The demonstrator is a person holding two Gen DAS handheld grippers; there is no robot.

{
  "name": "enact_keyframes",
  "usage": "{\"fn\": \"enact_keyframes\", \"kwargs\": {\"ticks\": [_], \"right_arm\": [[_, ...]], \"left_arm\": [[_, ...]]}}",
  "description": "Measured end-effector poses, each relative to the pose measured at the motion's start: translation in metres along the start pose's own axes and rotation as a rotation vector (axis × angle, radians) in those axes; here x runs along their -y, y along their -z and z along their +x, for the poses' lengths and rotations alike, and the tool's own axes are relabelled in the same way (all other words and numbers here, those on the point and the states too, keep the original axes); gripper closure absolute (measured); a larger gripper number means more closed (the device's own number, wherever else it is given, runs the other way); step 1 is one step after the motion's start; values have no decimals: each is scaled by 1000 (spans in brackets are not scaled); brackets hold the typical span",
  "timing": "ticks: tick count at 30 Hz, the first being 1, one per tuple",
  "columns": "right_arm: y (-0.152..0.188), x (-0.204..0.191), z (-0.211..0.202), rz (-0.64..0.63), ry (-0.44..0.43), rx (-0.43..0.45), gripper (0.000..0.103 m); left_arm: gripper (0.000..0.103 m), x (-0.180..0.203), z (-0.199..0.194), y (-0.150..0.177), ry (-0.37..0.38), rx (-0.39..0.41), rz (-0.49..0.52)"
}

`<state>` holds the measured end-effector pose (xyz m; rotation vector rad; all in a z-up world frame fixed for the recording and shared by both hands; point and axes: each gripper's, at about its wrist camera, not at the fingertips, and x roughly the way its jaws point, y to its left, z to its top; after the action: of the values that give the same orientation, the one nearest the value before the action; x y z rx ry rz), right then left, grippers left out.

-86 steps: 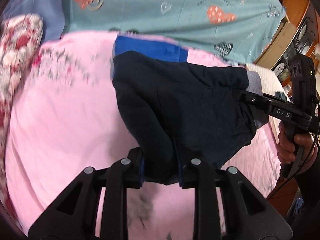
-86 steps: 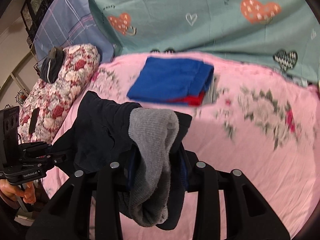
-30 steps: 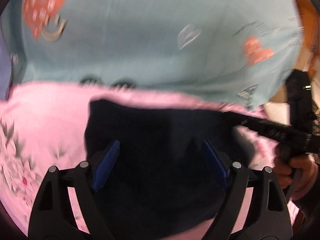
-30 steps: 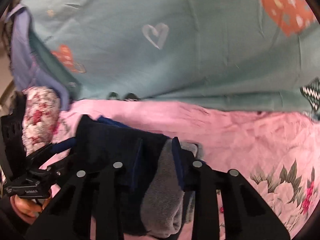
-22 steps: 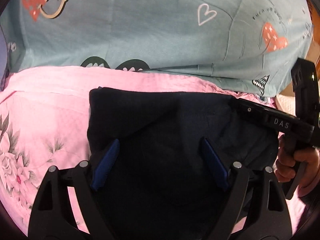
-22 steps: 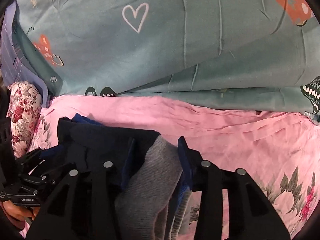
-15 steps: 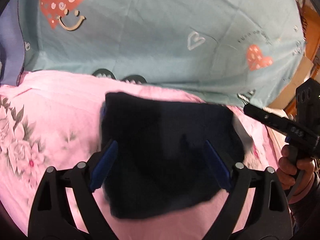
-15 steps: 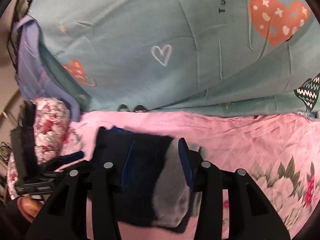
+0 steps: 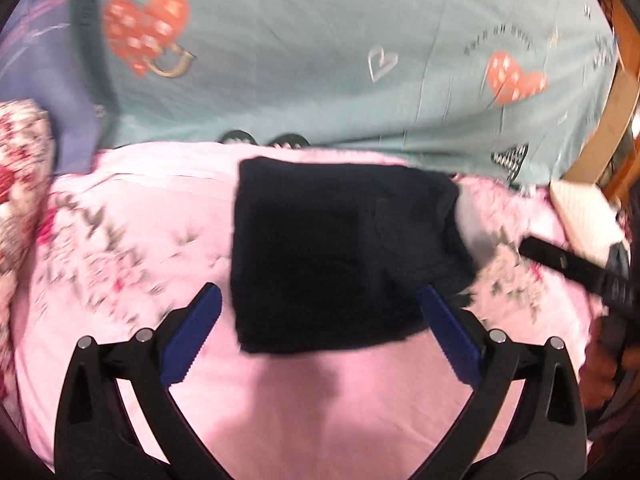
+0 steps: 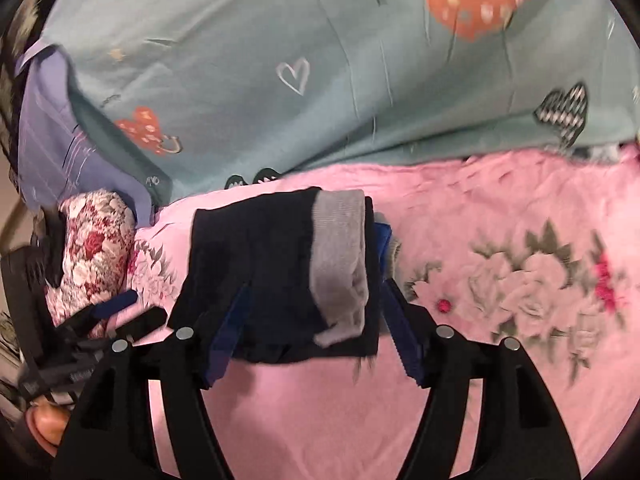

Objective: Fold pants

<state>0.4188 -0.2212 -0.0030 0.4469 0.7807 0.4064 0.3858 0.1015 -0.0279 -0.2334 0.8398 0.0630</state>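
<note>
The folded dark navy pants [image 9: 340, 256] lie as a square bundle on the pink floral bedspread [image 9: 312, 408]; their grey waistband [image 10: 340, 256] shows on the right side in the right wrist view [image 10: 260, 276]. My left gripper [image 9: 320, 340] is open and empty, just short of the bundle's near edge. My right gripper [image 10: 316, 340] is open, its blue pads either side of the bundle's near edge, holding nothing. A bit of blue cloth [image 10: 382, 240] peeks from under the pants.
A teal quilt with hearts [image 9: 320, 60] lies behind the pants. A floral pillow [image 10: 96, 256] and a lilac pillow [image 10: 48, 132] sit to the left. A wooden bed frame [image 9: 612, 120] stands at the right.
Both grippers have let go of the pants and pulled back. The bundle now rests flat on the bedspread, on top of the blue garment.
</note>
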Motion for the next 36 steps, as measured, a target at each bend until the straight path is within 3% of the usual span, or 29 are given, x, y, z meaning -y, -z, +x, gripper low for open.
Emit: {"fn": "enact_keyframes", "kwargs": {"ticks": [4,8,11,20,36], "right_arm": [[32,-34,-52,-97,39,29,28],[74,-62,-84,-172,60,43,15],[98,-75,-105,-198,70,75,9],[128,-81,-135,-182,96,58,9],[154,-84,-153,-195,108,16,9]], "left_arm": [[2,12,-52,18,-81,10,-4],[2,31,-91,45,-150,-33,67],[2,40,-117,67,-134,-49,78],[2,49,-159,106,-118,-42,59],[2,57,-182,131,-97,-37,52]]}}
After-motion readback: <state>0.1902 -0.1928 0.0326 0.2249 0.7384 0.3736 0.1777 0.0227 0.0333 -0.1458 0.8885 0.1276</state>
